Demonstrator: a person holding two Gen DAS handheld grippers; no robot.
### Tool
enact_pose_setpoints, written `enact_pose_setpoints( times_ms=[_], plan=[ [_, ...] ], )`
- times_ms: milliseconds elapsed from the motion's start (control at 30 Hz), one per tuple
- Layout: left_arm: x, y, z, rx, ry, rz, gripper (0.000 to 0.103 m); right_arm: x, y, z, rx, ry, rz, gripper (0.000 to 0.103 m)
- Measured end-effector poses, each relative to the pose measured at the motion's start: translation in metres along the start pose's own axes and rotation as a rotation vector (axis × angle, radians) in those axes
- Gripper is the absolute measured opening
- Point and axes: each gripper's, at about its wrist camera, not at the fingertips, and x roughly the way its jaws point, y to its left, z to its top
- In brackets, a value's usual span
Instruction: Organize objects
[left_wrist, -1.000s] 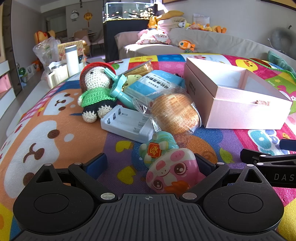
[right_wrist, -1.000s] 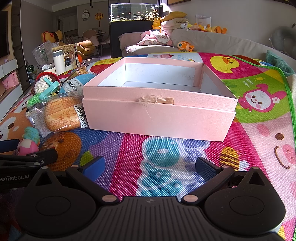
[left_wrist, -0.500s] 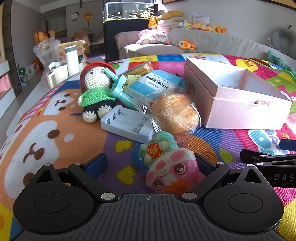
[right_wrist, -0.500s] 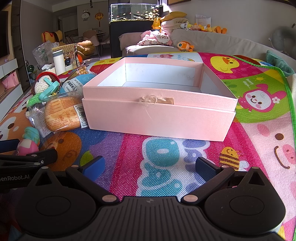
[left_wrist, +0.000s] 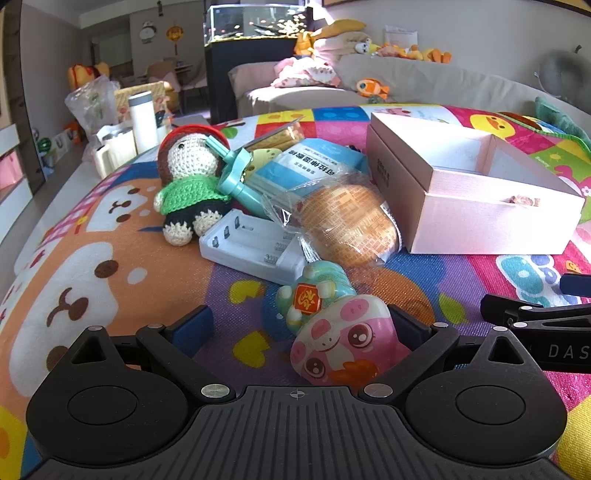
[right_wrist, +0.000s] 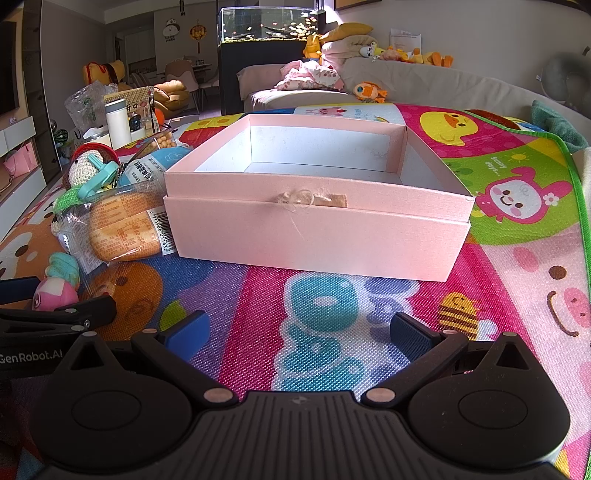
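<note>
The pink pig toy (left_wrist: 341, 341) lies on the mat (left_wrist: 110, 258) between the spread fingers of my left gripper (left_wrist: 299, 328), its face tipped toward the camera, pressed near the right pad while the left pad stands clear of it; I hold nothing with that gripper. A teal figure (left_wrist: 317, 288) with a red badge sits just behind the pig, touching it. Beyond are a white battery case (left_wrist: 255, 247), a wrapped bun (left_wrist: 347, 225), a blue packet (left_wrist: 314, 166), a teal fan (left_wrist: 236, 177) and a crochet doll (left_wrist: 188, 177) in green, all huddled together. To their right stands the pink box (left_wrist: 480, 221), open and with only its white lining showing. My left view shows the pig's face and the battery case; my right view shows only a sliver of the pig (right_wrist: 55, 293) at its left edge, but looks straight at the box (right_wrist: 317, 232), its frayed string tag on the front wall and its bare floor. My right gripper (right_wrist: 297, 332) hovers low over the mat in front of the box, fingers wide apart and empty. Each view catches the other gripper's black frame at its edge.
</note>
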Motion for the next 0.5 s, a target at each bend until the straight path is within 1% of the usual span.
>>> enact_pose_setpoints(
  times_ms=[100, 200, 267, 300, 333, 367, 400, 500],
  plan=[
    [0.0, -0.001, 0.001, -0.003, 0.001, 0.004, 0.101, 0.0, 0.0, 0.0, 0.0, 0.0, 0.0, 0.103],
    [-0.002, 0.001, 0.001, -0.013, 0.004, -0.011, 0.1, 0.0, 0.0, 0.0, 0.0, 0.0, 0.0, 0.103],
    [-0.004, 0.005, 0.003, -0.003, 0.026, -0.04, 0.1, 0.0, 0.001, 0.0, 0.001, 0.0, 0.0, 0.103],
    [-0.008, 0.01, 0.006, -0.017, 0.038, -0.076, 0.099, 0.0, 0.002, 0.0, 0.001, 0.0, 0.0, 0.103],
    [-0.015, 0.019, 0.008, -0.043, 0.034, -0.111, 0.098, 0.0, 0.002, 0.0, -0.002, 0.0, -0.002, 0.103],
    [-0.023, 0.025, 0.011, -0.063, 0.012, -0.126, 0.098, 0.0, 0.003, 0.0, -0.003, 0.0, -0.002, 0.103],
    [-0.033, 0.035, 0.016, -0.08, -0.028, -0.131, 0.098, 0.0, 0.002, 0.0, 0.0, 0.0, 0.0, 0.103],
    [-0.045, 0.066, 0.042, -0.127, -0.129, -0.09, 0.098, 0.001, 0.0, 0.0, 0.002, 0.0, 0.002, 0.103]
  ],
)
